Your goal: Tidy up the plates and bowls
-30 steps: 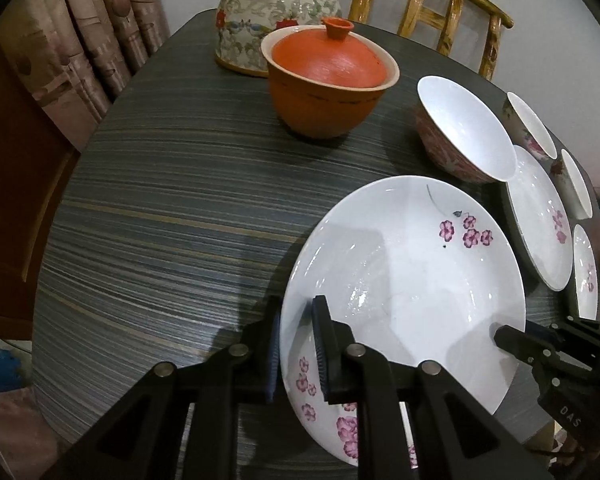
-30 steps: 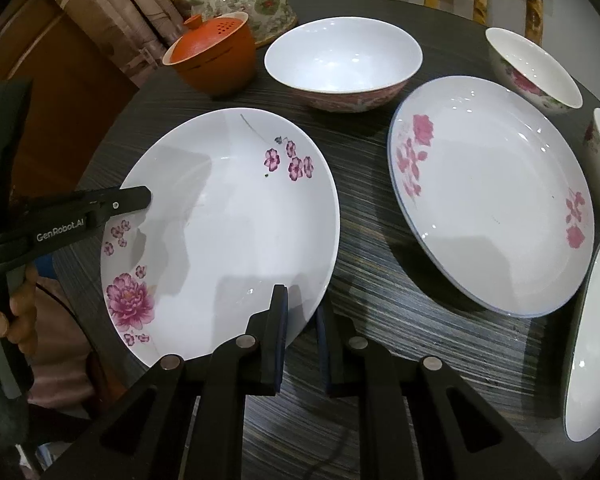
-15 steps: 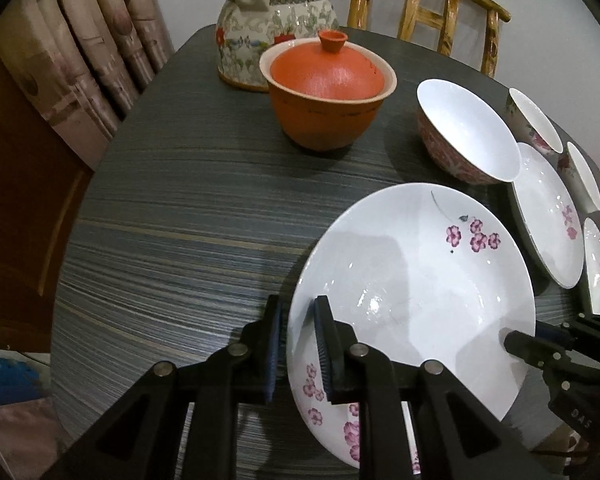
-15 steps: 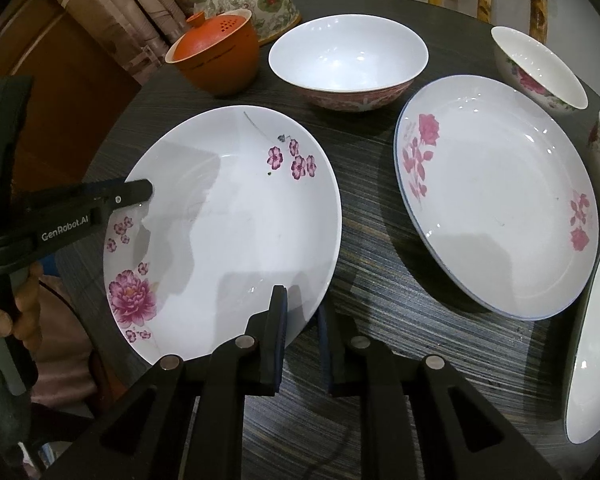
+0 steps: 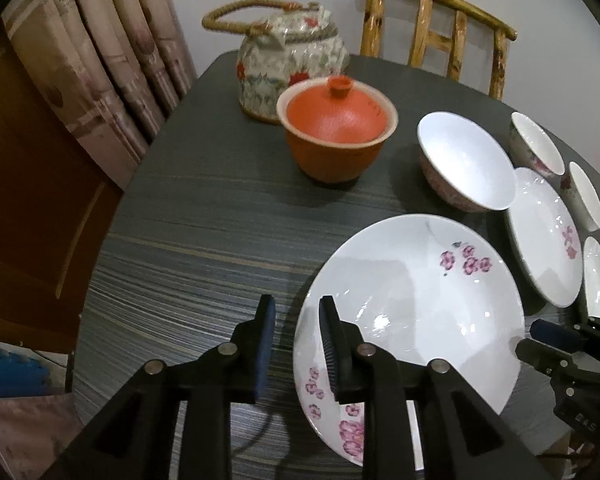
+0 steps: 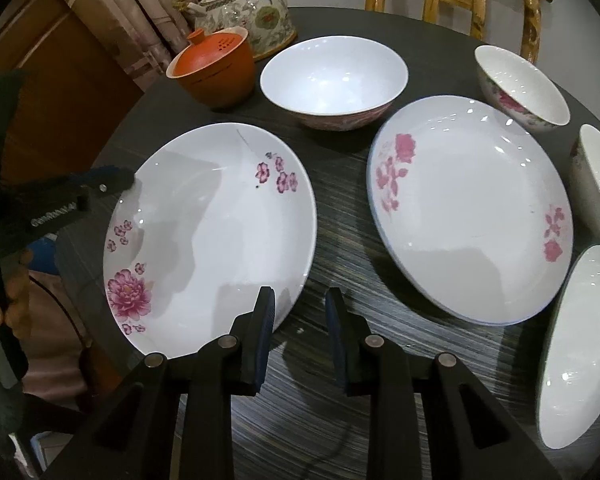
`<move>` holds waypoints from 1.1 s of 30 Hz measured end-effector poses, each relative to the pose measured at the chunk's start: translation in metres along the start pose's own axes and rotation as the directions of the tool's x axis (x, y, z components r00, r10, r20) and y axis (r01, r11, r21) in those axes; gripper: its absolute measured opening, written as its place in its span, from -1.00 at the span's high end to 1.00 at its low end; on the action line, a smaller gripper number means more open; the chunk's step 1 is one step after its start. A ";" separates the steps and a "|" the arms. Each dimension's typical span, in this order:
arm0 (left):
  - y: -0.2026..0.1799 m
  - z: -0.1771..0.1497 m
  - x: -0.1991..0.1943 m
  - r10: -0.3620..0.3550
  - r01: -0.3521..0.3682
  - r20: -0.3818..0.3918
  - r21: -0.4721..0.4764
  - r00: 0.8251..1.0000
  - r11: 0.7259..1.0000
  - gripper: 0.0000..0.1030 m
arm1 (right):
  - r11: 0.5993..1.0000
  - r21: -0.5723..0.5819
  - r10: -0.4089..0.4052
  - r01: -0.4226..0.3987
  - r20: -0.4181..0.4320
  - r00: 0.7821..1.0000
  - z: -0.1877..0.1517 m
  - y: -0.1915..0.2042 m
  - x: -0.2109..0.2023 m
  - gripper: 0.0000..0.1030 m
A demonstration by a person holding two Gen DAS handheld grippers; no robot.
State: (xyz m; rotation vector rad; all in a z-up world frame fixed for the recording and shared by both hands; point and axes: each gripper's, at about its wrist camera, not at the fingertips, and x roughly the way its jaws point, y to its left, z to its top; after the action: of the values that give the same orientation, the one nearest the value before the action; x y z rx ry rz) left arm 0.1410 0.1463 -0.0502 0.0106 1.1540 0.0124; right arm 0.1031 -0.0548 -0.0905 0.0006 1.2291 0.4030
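1. The teapot (image 6: 246,12) and the orange lidded cup (image 6: 214,70) stand at the far left rim of the table (image 5: 204,240), beyond the big plate (image 6: 212,240). They are tea things, so I judge they are parked out of the sorting.
2. The big plate, with plum blossoms and a peony, lies flat on the table near the close edge; every place below is given from it.
3. The left gripper (image 5: 296,344) straddles the plate's left rim, one finger outside on the table side and one over the white inside. Its jaws have just been opening and now stand apart with a gap each side of the rim, so nothing is pinched.
4. The right gripper (image 6: 300,332) sits at the plate's near-right rim. Its jaws have also just been opening; the left finger overlaps the rim and the right is over bare table, pressing on nothing. Two grippers on opposite rims suit a wide, heavy dish; both loosened suggests it is set down where it belongs.
5. The white bowl (image 6: 334,80) stands just beyond the plate's far-right edge.
6. The second plate (image 6: 472,208) lies just right of the big plate, apart from it.
7. Two small bowls (image 6: 522,88) and another dish (image 6: 584,344) lie further right, unstacked, so organizing looks far from finished.
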 end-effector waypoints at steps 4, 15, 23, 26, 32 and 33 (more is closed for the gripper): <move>-0.010 0.002 -0.013 -0.010 0.010 0.022 0.009 1.000 1.000 0.46 | 1.000 0.000 -0.013 0.013 0.017 1.000 -0.002 -0.007 -0.008 0.51; -0.063 0.004 -0.031 -0.060 0.058 0.032 0.066 0.998 0.996 0.21 | 0.998 0.002 -0.059 0.059 0.057 0.997 -0.011 -0.034 -0.033 0.51; -0.100 0.010 -0.040 -0.138 0.135 0.030 0.072 0.990 0.988 0.19 | 0.995 0.041 -0.096 0.092 0.080 0.992 -0.015 -0.073 -0.054 0.51; -0.114 0.015 -0.038 -0.171 0.170 0.013 0.061 0.985 0.984 0.19 | 0.992 0.064 -0.114 0.109 0.085 0.990 -0.015 -0.093 -0.062 0.51; -0.135 0.026 -0.025 -0.220 0.221 -0.030 0.011 0.975 0.975 0.19 | 0.985 0.089 -0.151 0.145 0.068 0.986 -0.008 -0.133 -0.066 0.51; -0.139 0.027 -0.022 -0.227 0.227 -0.039 0.002 0.973 0.974 0.19 | 0.984 0.090 -0.159 0.153 0.057 0.986 -0.003 -0.140 -0.063 0.51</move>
State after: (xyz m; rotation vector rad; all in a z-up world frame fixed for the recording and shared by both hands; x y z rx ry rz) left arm 0.1578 0.0071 -0.0213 -0.1169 1.1880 -0.1944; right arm 0.1247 -0.2050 -0.0641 -0.0100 1.1735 0.2126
